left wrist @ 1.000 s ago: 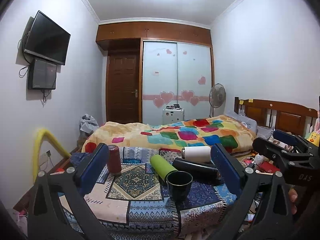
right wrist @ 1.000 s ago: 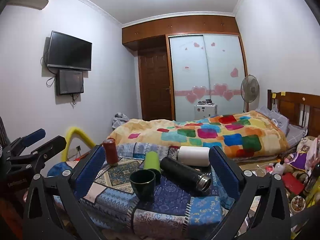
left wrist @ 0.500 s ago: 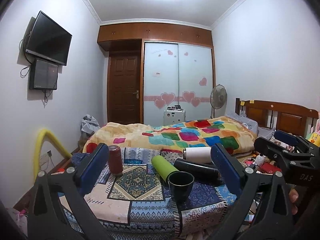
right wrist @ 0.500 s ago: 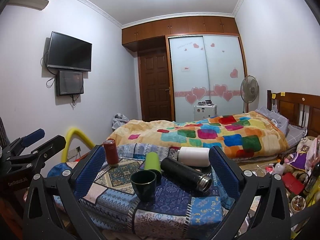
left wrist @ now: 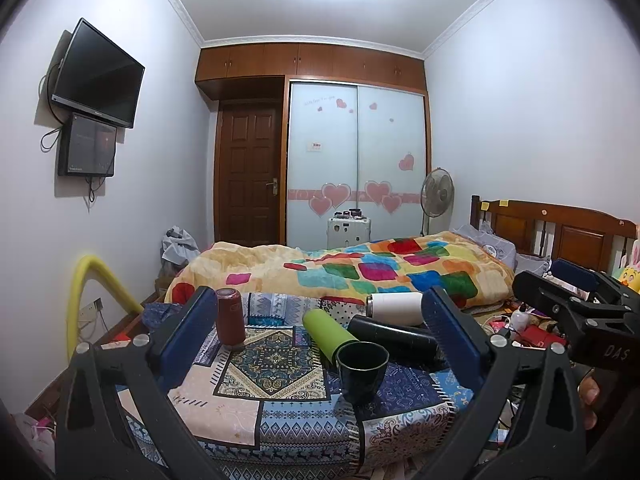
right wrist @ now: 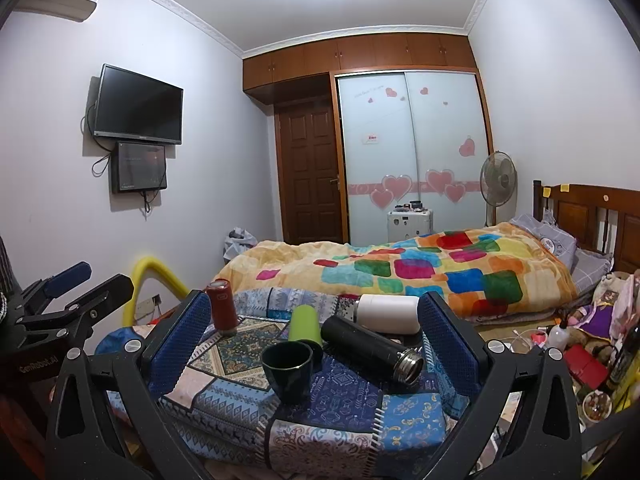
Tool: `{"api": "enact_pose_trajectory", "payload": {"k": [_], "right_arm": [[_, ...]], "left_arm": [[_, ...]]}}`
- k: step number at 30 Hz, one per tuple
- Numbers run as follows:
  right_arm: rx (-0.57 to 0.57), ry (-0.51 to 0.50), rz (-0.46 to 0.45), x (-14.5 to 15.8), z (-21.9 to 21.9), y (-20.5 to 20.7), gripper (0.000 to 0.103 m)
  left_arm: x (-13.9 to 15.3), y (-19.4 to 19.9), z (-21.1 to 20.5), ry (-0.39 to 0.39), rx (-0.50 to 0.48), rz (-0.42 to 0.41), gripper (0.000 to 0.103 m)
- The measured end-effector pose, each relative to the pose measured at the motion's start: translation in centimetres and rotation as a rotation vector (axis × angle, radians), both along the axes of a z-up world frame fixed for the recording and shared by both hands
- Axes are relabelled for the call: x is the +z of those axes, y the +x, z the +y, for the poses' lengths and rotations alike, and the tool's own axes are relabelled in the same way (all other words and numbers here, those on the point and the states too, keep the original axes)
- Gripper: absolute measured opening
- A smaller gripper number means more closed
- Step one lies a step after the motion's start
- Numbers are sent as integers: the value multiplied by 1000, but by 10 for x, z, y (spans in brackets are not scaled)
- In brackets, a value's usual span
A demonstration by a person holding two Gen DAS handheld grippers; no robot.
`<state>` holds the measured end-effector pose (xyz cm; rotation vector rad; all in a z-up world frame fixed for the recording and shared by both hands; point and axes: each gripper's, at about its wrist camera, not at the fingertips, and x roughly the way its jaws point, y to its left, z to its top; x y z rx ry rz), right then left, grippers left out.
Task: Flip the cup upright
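A dark green cup (left wrist: 362, 366) stands upright, mouth up, near the front of a table covered with a patterned cloth (left wrist: 256, 412); it also shows in the right wrist view (right wrist: 287, 371). A lime green bottle (left wrist: 326, 336), a black flask (right wrist: 372, 348) and a white flask (left wrist: 394, 307) lie on their sides behind it. A red bottle (left wrist: 230, 318) stands upright at the back left. My left gripper (left wrist: 320, 344) and right gripper (right wrist: 314, 342) are both open and empty, held back from the table's front edge.
A bed with a colourful quilt (left wrist: 360, 268) lies behind the table. A yellow foam tube (left wrist: 86, 296) arches at the left wall. Clutter covers the floor at the right (right wrist: 576, 344). The other gripper shows at each view's edge (left wrist: 580, 312).
Both views have shifted very slightly. The cup and the bottles have not moved.
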<state>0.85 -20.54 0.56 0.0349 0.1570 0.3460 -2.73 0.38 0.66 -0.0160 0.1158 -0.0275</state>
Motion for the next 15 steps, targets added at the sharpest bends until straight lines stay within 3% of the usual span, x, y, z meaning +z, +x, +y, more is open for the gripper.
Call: {"api": "enact_pose_trajectory", "payload": {"k": [15], "right_arm": [[-2,0,-2,0,-1,0,103]], "left_arm": [[-2,1,1,-13,-11,8,103]]}}
